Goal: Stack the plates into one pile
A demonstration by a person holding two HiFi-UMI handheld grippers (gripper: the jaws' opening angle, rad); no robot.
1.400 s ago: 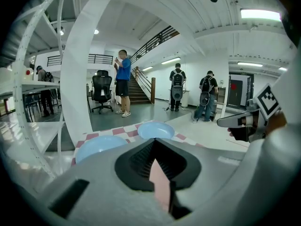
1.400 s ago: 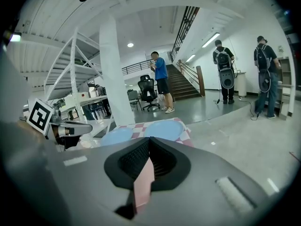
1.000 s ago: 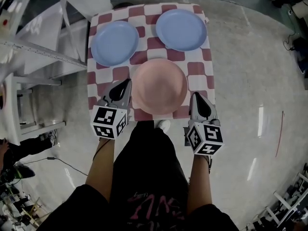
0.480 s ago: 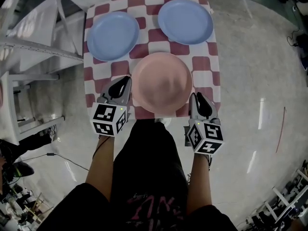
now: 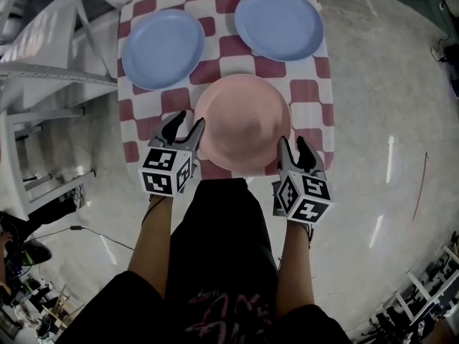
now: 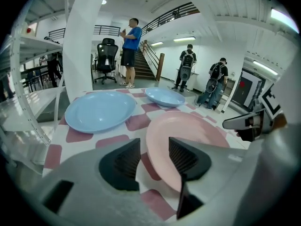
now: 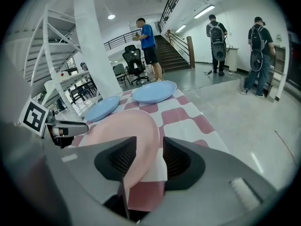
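A pink plate (image 5: 242, 122) lies at the near edge of the checkered table (image 5: 310, 90). Two blue plates sit behind it, one at the far left (image 5: 163, 49) and one at the far right (image 5: 279, 24). My left gripper (image 5: 185, 125) is at the pink plate's left rim and its jaws are opening. In the left gripper view that rim (image 6: 162, 140) lies between the pads with a gap beside it. My right gripper (image 5: 294, 145) is at the plate's right rim, jaws opening too, with the plate's edge (image 7: 136, 135) between its pads.
A white metal rack (image 5: 43, 70) stands close to the table's left side. The person's legs are right at the table's near edge. Several people stand far back in the hall (image 6: 128, 51), near a staircase and an office chair (image 6: 107, 55).
Both grippers went from shut to open and slid forward along the pink plate's sides, so its rim now lies between each pair of jaws. The plates themselves stayed put.
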